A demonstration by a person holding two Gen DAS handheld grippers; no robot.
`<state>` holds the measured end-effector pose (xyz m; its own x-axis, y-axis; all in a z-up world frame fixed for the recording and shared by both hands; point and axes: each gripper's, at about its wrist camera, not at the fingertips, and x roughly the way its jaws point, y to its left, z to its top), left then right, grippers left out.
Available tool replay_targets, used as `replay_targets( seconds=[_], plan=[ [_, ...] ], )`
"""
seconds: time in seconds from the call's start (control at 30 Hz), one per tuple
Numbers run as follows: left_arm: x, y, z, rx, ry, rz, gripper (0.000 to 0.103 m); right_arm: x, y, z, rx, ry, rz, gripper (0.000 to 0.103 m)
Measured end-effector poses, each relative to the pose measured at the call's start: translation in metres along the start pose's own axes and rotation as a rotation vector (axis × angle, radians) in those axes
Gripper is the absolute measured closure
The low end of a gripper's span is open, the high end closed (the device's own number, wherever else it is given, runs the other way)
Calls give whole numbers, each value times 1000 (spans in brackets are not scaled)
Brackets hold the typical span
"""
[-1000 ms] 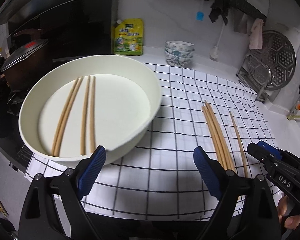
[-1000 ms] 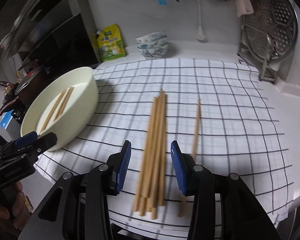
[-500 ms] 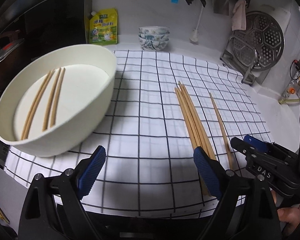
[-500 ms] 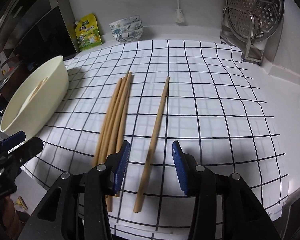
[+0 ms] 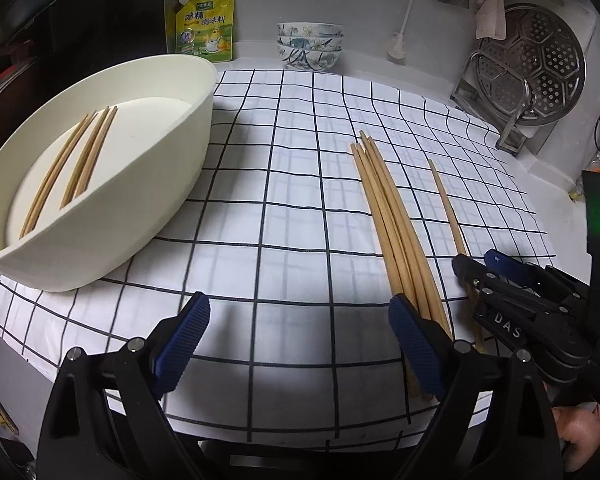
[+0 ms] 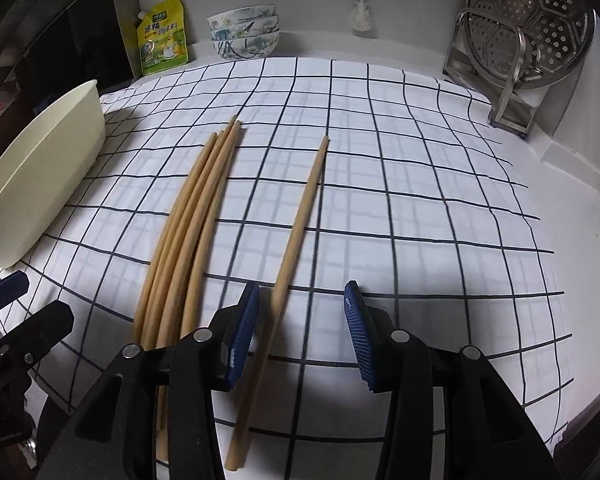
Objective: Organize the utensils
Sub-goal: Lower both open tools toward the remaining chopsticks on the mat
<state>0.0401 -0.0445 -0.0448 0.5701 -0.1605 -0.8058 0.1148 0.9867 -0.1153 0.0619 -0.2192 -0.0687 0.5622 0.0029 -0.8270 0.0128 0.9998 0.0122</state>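
Observation:
A bundle of several wooden chopsticks (image 5: 396, 232) lies on the checked cloth, also in the right wrist view (image 6: 188, 232). A single chopstick (image 6: 296, 232) lies to its right, also in the left wrist view (image 5: 446, 204). My right gripper (image 6: 300, 336) is open and straddles the near part of the single chopstick, low over the cloth. It shows in the left wrist view (image 5: 480, 268). My left gripper (image 5: 300, 344) is open and empty above the cloth's front edge. A cream bowl (image 5: 172, 168) at the left holds several chopsticks (image 5: 72, 164).
The checked cloth (image 6: 400, 184) covers the counter. At the back stand a yellow seasoning pouch (image 5: 206, 26), stacked patterned bowls (image 5: 310, 44), a brush (image 5: 398, 46) and a metal steamer rack (image 5: 536, 64). The counter's front edge is just below both grippers.
My left gripper has swung right and nearer to the cloth, so the bowl sits further left. My right gripper has moved right from the bundle to the single chopstick and come lower.

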Motion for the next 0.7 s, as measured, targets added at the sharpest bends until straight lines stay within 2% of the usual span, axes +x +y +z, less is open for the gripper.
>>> replay_targets(
  seconds=[0.33, 0.7],
  plan=[
    [29, -28, 7, 47, 22, 41, 14, -3, -41, -3, 85, -9, 20, 61],
    [41, -31, 7, 70, 22, 106, 11, -4, -44, -4, 87, -17, 56, 61]
  ],
)
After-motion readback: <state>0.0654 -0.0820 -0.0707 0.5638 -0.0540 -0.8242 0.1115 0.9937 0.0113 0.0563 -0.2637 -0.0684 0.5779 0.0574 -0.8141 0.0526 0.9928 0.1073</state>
